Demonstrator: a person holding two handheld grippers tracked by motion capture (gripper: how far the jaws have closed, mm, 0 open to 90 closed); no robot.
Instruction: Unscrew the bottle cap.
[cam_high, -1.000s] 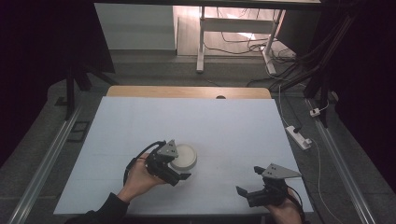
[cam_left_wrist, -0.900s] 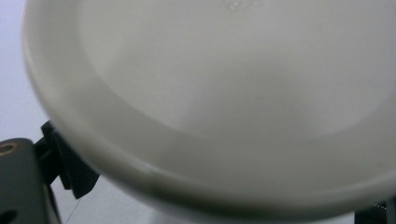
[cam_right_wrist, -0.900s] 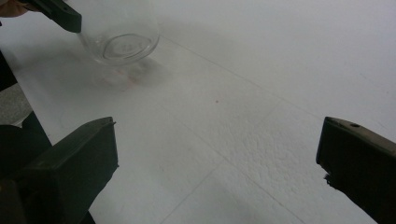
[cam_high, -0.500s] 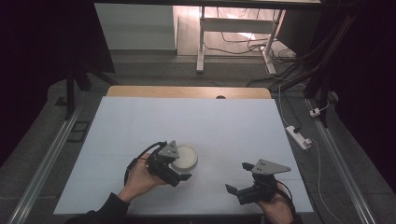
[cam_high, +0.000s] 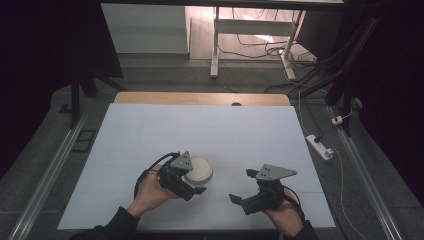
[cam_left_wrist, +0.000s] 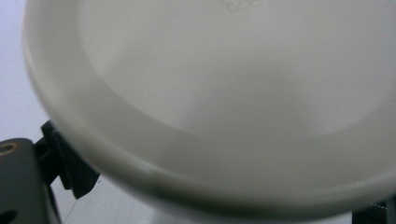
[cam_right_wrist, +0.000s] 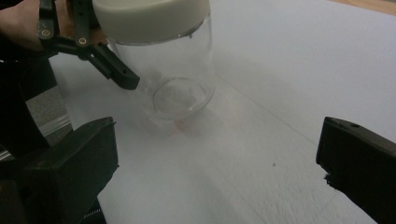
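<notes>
Right gripper view: the left tool (cam_right_wrist: 100, 58) clamps the clear jar (cam_right_wrist: 173, 79) upper left, lifted and tilted; the right tool (cam_right_wrist: 215, 158) gapes. Smooth glass could slip onto the surface (cam_right_wrist: 289, 70).

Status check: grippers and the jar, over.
Left gripper shut on clear glass jar with cream lid, jar upright on white table. Right gripper open, short of jar. Path between clear.

A lab-like recording room: a white-covered table (cam_high: 200, 130) between floor rails (cam_high: 42, 185), loose cables (cam_high: 260, 42) and a power strip (cam_high: 320, 146).
</notes>
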